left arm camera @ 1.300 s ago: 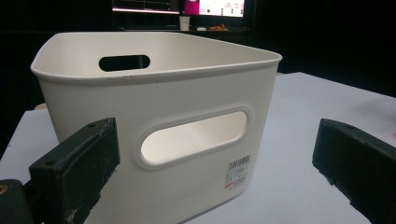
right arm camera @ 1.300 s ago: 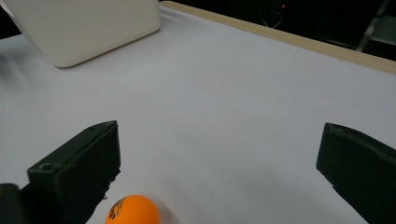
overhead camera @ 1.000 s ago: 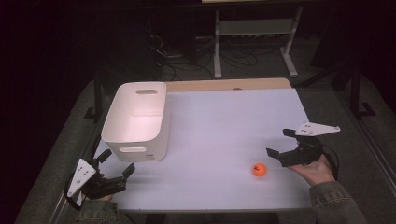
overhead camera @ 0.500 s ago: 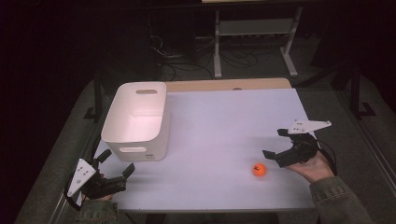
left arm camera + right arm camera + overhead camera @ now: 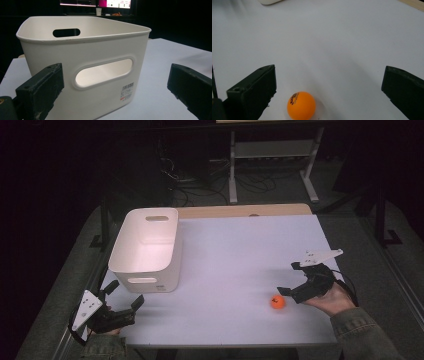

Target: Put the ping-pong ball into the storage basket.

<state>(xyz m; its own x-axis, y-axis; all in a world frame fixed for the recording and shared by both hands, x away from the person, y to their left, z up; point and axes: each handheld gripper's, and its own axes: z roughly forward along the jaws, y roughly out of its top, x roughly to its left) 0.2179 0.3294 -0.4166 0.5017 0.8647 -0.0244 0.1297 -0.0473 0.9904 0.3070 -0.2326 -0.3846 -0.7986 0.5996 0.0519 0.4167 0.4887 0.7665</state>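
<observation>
An orange ball [image 5: 277, 302] [image 5: 301, 105] lies on the white table [image 5: 240, 255] at the front right. My right gripper [image 5: 288, 278] is open just right of it; in the right gripper view the ball sits low between the jaws, nearer the left one, untouched. A white bin [image 5: 147, 250] [image 5: 82, 70] with handle slots stands at the table's left. My left gripper [image 5: 125, 295] rests open at the front left corner, pointing at the bin's near end wall, with nothing between its jaws.
A wooden strip [image 5: 245, 211] runs along the table's far edge. Beyond it stand a metal shelf frame [image 5: 272, 155] and floor cables [image 5: 200, 175]. Monitors [image 5: 95, 3] glow in the dark background.
My right gripper has slid left and slightly toward the front, closing in on the orange ball. The left gripper and the bin have stayed still.
</observation>
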